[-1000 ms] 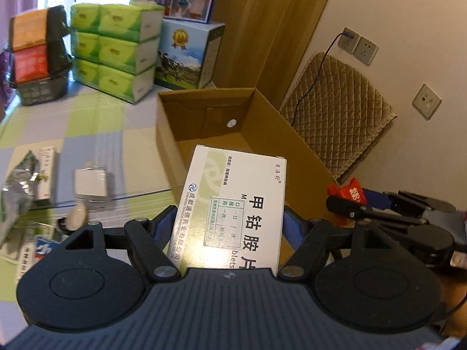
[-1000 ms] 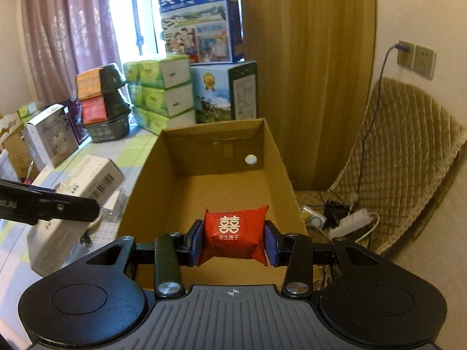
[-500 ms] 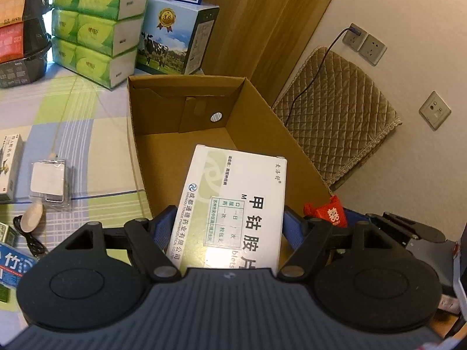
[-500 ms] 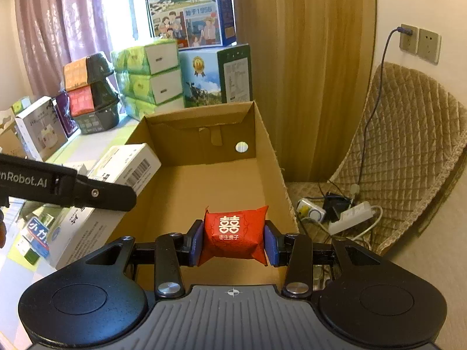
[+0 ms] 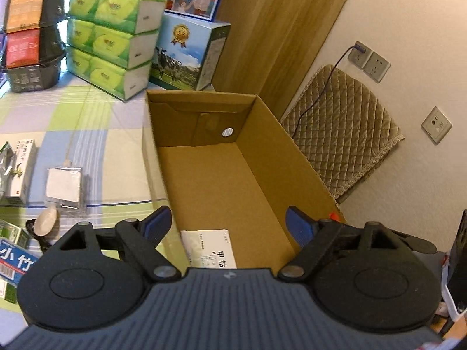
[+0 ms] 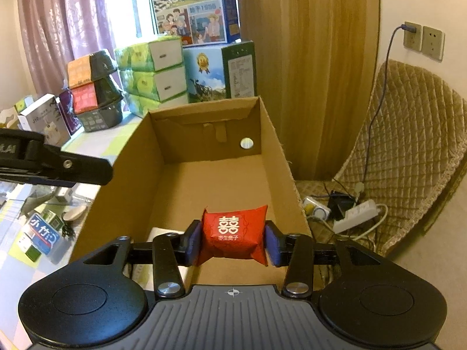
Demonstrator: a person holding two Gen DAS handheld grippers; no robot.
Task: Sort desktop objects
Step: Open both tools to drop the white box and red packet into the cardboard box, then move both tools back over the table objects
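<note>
The white medicine box (image 5: 208, 248) lies flat on the cardboard box (image 5: 274, 157) floor at 6 o'clock, its long axis seemingly toward 12, though half hidden. Above it the left gripper (image 5: 227, 224) gapes wide, empty. The right gripper (image 6: 233, 236) pinches a red candy packet (image 6: 233, 233) over the carton; releasing it looks next.

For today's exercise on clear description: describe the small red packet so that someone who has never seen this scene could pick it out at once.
Find the open cardboard box at the table's edge, in front of the milk cartons. Above its near end, the right gripper is shut on the red packet. It is a puffy pillow shape with a white double-happiness character, and nothing else near the box is red.
</note>
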